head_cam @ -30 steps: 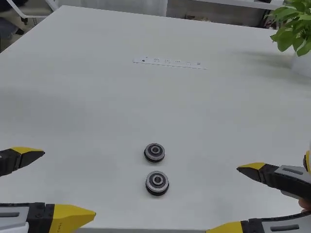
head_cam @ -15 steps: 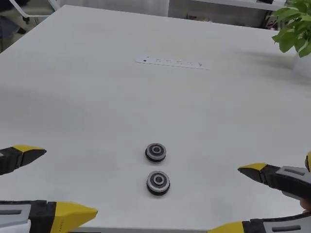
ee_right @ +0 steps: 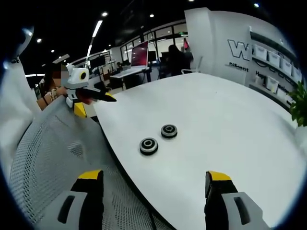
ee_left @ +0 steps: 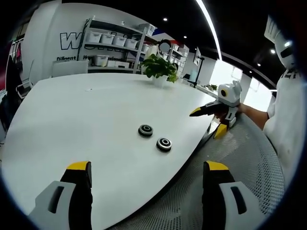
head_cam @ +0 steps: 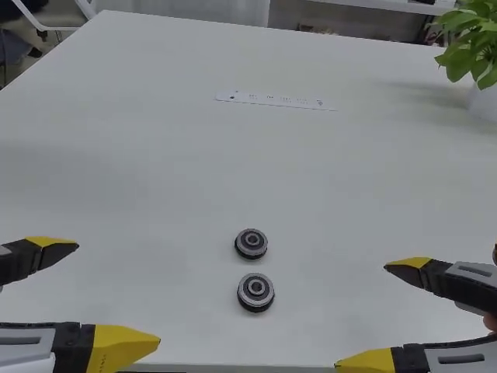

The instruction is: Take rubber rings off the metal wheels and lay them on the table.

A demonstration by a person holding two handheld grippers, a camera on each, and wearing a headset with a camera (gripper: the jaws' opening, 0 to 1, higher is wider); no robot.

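Near metal wheel [head_cam: 255, 291] & far metal wheel [head_cam: 251, 243] lie flat, just apart, by front edge of table [head_cam: 233, 155], rubber rings [head_cam: 241, 294] on. L gripper [head_cam: 116, 294] & R gripper [head_cam: 361, 315] flank them, well apart, jaws spread wide, empty; prob. poised to approach.

The far wheel [head_cam: 251, 243] and near wheel [head_cam: 255, 292] lie flat on the bench [head_cam: 155, 171], each a silver hub wearing a black rubber ring [head_cam: 241, 293]. They sit just apart, near the bench's front edge.
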